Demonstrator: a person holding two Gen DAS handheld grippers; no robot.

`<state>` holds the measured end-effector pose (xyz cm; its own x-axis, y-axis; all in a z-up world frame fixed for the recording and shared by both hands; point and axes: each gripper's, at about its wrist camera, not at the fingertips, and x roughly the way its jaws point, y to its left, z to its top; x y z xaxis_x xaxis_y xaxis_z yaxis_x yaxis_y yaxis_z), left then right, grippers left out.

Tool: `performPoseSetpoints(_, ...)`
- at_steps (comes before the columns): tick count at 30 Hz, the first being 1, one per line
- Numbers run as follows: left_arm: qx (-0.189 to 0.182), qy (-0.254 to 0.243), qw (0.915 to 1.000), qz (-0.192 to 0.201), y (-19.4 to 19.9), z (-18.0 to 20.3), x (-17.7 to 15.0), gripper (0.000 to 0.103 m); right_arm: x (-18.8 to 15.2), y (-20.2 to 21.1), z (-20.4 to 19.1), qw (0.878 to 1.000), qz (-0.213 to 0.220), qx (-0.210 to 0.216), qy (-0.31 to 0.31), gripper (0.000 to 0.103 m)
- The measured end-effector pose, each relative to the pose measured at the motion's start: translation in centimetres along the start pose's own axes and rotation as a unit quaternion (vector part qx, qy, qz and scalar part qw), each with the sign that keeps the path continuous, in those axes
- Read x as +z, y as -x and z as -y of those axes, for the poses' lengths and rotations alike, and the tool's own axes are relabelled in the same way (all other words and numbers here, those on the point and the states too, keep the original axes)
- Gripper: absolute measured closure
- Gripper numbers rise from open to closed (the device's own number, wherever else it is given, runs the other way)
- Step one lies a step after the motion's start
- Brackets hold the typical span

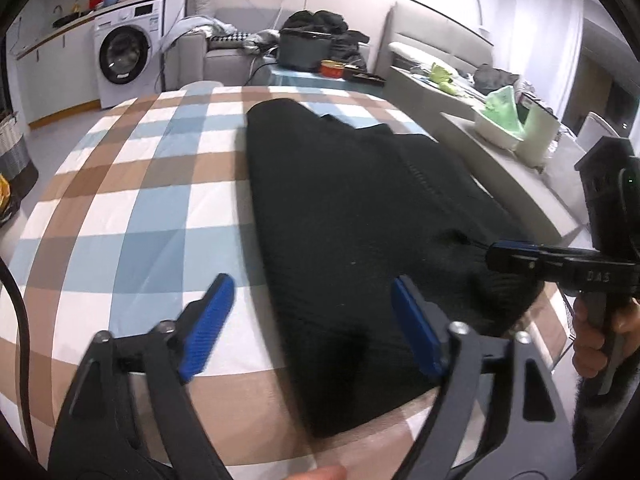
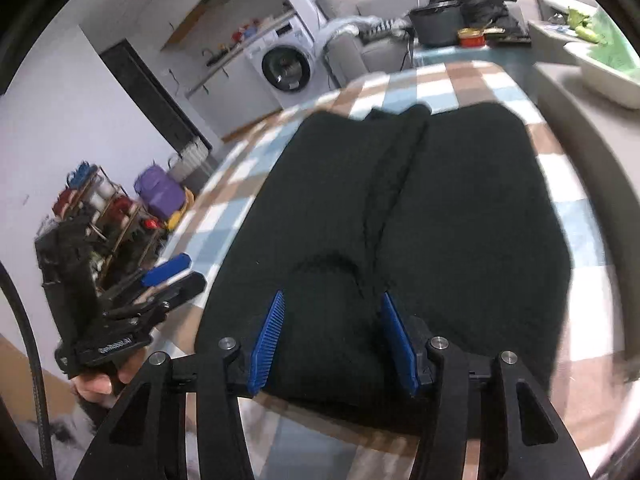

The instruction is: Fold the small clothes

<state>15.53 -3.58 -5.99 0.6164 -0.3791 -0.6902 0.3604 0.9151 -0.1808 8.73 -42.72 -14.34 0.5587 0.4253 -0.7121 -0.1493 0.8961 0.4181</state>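
Observation:
A black knitted garment (image 1: 352, 200) lies folded lengthwise on a table with a brown, blue and white checked cloth (image 1: 132, 184). My left gripper (image 1: 312, 300) is open wide over the garment's near left edge, one pad above the cloth and one above the knit. From the right wrist view the garment (image 2: 440, 208) shows a centre seam running away from me. My right gripper (image 2: 332, 304) stands open over the near edge, its blue pads apart with the knit under them. The right gripper (image 1: 496, 256) also shows side-on in the left wrist view, and the left gripper (image 2: 172, 276) in the right wrist view.
Beyond the table stand a washing machine (image 1: 124, 56), a grey sofa (image 1: 224, 40), a dark pot (image 1: 304, 50) and a red tin (image 1: 332, 69). A white tub with green cloth (image 1: 504, 124) sits on a ledge to the right. A cluttered shelf (image 2: 104, 208) stands left.

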Motion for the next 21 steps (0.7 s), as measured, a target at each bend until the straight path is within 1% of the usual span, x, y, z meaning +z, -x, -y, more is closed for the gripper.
performPoseSetpoints(2, 0.002, 0.000, 1.0000, -0.002, -0.5, 0.0, 0.0, 0.014, 0.3, -1.0, 0.3, 1.000, -0.011, 0.008, -0.004, 0.051)
performPoseSetpoints(5, 0.010, 0.007, 0.9999, -0.006, -1.4, -0.1, 0.1, 0.001, 1.3, -2.3, 0.6, 1.000, -0.006, 0.020, -0.007, 0.053)
performPoseSetpoints(8, 0.016, 0.015, 0.9997, -0.010, -2.1, -0.5, 0.2, 0.001, 2.5, -3.7, 0.4, 1.000, -0.005, 0.010, -0.001, 0.063)
performPoseSetpoints(10, 0.021, 0.020, 0.9995, -0.013, -2.4, -0.7, 0.3, 0.001, 3.2, -4.8, 0.1, 1.000, -0.016, -0.017, 0.010, 0.087)
performPoseSetpoints(12, 0.023, 0.027, 0.9993, -0.015, -2.5, -1.1, 0.4, 0.001, 3.6, -4.1, -0.4, 1.000, -0.009, -0.014, 0.026, 0.094)
performPoseSetpoints(14, 0.026, 0.031, 0.9990, -0.015, -2.5, -1.5, 0.5, 0.001, 4.0, -1.9, -1.5, 0.998, 0.036, -0.018, 0.056, 0.096)
performPoseSetpoints(16, 0.026, 0.038, 0.9989, -0.013, -2.4, -1.8, 0.6, 0.001, 4.2, 0.5, -2.8, 0.993, 0.066, -0.036, 0.088, 0.096)
performPoseSetpoints(18, 0.025, 0.045, 0.9986, -0.013, -2.6, -2.2, 0.8, 0.001, 3.9, 0.9, -3.2, 0.991, 0.065, -0.063, 0.100, 0.096)
performPoseSetpoints(19, 0.025, 0.047, 0.9985, -0.014, -2.6, -2.2, 0.8, 0.001, 3.6, 0.4, -3.0, 0.989, 0.057, -0.090, 0.102, 0.096)
performPoseSetpoints(20, 0.024, 0.048, 0.9984, -0.015, -2.7, -2.2, 0.8, 0.001, 3.4, 0.0, -2.8, 0.989, 0.047, -0.103, 0.099, 0.096)
performPoseSetpoints(21, 0.024, 0.048, 0.9984, -0.016, -2.8, -2.2, 0.8, 0.001, 3.1, -1.3, -2.1, 0.989, 0.023, -0.115, 0.094, 0.095)
